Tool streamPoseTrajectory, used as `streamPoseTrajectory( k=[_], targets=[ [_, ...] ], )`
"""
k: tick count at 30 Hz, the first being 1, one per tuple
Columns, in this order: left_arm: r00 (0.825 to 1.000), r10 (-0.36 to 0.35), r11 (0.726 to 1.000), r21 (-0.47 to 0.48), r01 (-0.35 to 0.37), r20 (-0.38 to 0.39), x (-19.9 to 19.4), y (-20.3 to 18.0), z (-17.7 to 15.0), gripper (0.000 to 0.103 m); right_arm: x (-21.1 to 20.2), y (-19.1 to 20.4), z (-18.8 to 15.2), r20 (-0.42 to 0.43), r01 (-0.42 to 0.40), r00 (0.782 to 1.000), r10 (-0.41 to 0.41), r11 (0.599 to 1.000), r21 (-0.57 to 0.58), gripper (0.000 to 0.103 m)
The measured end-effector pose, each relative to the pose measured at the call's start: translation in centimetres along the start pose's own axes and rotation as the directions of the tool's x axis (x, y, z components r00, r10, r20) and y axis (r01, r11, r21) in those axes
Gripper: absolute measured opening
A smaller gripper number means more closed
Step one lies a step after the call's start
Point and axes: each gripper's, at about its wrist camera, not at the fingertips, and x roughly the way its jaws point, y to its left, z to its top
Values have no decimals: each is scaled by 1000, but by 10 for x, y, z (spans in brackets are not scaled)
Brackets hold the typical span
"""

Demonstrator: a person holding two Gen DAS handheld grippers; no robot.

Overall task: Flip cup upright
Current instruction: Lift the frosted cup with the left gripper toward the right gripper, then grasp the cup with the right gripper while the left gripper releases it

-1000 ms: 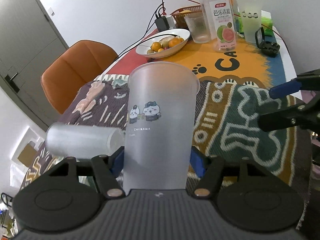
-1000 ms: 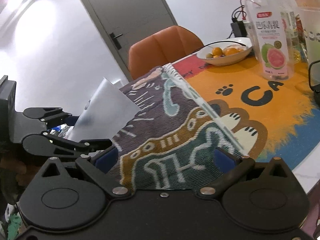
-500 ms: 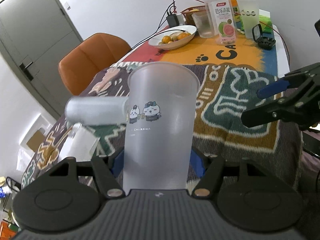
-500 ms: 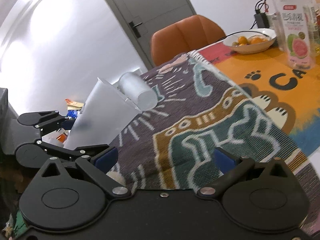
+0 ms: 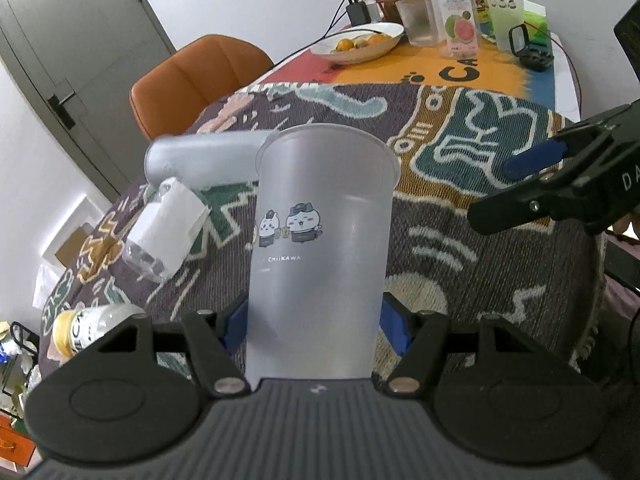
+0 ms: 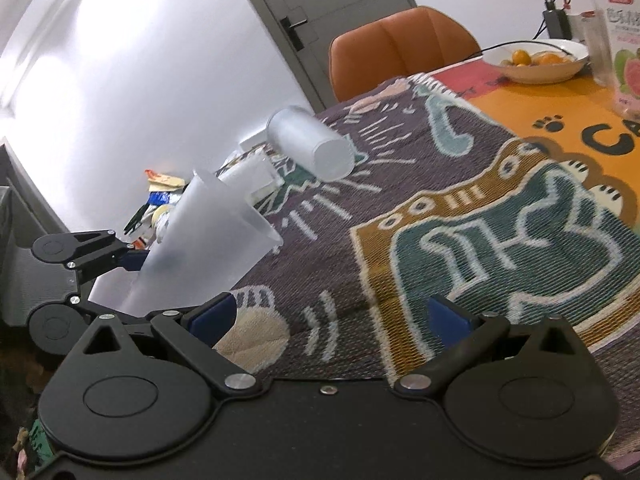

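Note:
My left gripper [image 5: 314, 320] is shut on a frosted plastic cup [image 5: 320, 240] with cartoon figures, gripped near its base, rim pointing away from me. In the right wrist view the same cup [image 6: 212, 240] is held tilted above the near left edge of the table. A second frosted cup [image 6: 310, 144] lies on its side on the patterned cloth [image 6: 440, 216]; it also shows in the left wrist view [image 5: 200, 158]. My right gripper [image 6: 328, 316] is open and empty above the cloth, and shows at the right in the left wrist view [image 5: 516, 192].
A clear bottle with a white label [image 5: 160, 236] lies on the cloth's left side, another bottle [image 5: 84, 330] at its near left edge. At the far end stand a fruit bowl [image 5: 356, 42], a guava drink bottle [image 5: 456, 12], cups and cables. An orange chair [image 5: 196, 76] stands left.
Both grippers have pulled back and risen from the table, so more cloth and the lying cup and bottles come into view. The left gripper keeps its hold on the cup.

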Motion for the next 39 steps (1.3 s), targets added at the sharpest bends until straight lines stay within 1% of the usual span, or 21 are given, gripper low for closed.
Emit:
streamPoseTrajectory(
  k=[7,9,11,13,17,20,24,27,30,33,34,37,39],
  targets=[
    [999,-30,999,-13,30,-21,12,1,-1,67,10,5,0,-12,-9,1000,10,1000,17,103],
    [999,-33,999,-8,33,-8,10,1,0,68,11,4,0,-19,-5,1000,6,1000,30,103],
    [1000,-17,1000,-23,17,14,5,5,2,73,12,1,0,-18,-8,1000,9,999,48,103],
    [1000,-4,998,-62,5,26,0,12,4,76,13,0,1,-16,-21,1000,22,997,70,103],
    [999,11,989,-150,-4,52,-15,29,4,79,14,-1,4,-4,-34,999,34,992,119,103],
    [996,50,980,-195,-35,72,-26,39,1,83,17,1,6,-4,-67,998,68,986,150,103],
    [992,87,957,-283,-58,90,-35,53,-6,83,22,8,6,-6,-121,992,125,974,194,103],
    [991,95,929,-365,-53,96,-39,64,-13,85,29,9,6,-9,-185,981,195,944,272,103],
    [988,108,889,-456,-47,108,-44,74,-22,87,37,12,8,-7,-213,974,227,922,323,103],
    [982,141,830,-556,-47,128,-50,85,-33,88,45,16,10,-16,-207,974,227,913,352,103],
    [978,158,804,-592,-48,136,-53,90,-36,89,48,16,10,-18,-202,974,224,907,369,103],
    [970,195,734,-678,-44,147,-57,99,-46,90,57,14,10,-23,-188,975,219,882,432,103],
    [968,200,697,-716,-35,148,-57,103,-53,90,62,12,11,-28,-171,978,209,864,473,103]
  ],
)
